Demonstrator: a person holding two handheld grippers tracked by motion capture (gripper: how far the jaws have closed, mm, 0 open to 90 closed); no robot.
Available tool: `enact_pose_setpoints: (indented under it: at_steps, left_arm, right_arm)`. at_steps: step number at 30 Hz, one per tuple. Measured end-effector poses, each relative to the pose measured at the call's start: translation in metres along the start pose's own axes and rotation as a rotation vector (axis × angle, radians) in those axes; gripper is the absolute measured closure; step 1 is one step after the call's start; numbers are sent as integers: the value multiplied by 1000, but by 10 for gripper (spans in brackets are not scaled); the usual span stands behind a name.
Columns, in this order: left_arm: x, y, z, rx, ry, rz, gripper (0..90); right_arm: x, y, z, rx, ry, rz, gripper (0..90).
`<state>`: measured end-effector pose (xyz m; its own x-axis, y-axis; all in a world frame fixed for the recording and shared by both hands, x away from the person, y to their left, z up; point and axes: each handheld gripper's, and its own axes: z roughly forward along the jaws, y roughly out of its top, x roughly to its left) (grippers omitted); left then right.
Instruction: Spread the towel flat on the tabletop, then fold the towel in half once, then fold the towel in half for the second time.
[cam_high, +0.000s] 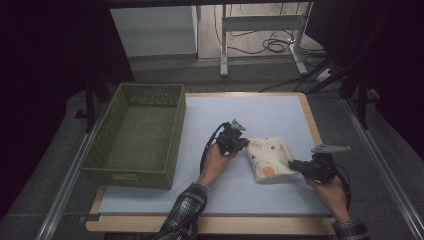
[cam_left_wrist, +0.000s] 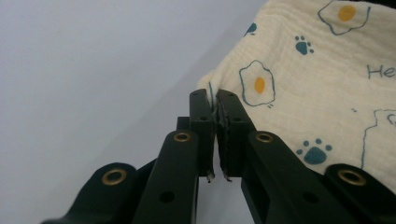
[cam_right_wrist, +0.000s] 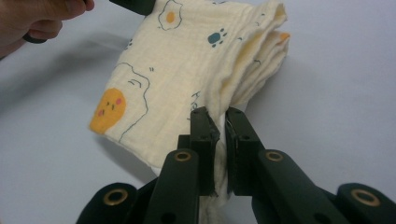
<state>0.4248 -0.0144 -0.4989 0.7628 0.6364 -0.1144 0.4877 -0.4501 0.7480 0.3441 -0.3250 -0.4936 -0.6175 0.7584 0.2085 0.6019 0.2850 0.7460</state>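
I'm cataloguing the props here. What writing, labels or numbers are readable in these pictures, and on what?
"He": start of a teal word printed on the folded cream cloth, cut off at the left gripper view's edge.
The same word in the right gripper view is creased and unreadable.
Green basket: no text.

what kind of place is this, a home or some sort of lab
Most likely a lab or recording workspace, not a home. The light grey mat on a wooden table stands between dark curtains, loose black cables lie on the floor behind by a metal desk frame, and a woven green basket sits ready.
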Motion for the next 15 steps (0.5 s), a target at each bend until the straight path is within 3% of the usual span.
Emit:
enact_pose_setpoints:
  at_steps: [4, 15]
  left_arm:
    - [2, 1, -11, -7, 15, 3, 861]
    - [10, 1, -39, 29, 68, 16, 859]
  right_arm:
    - [5, 4, 2, 1, 14, -9, 829]
    - [25, 21, 10, -8, 51, -55, 829]
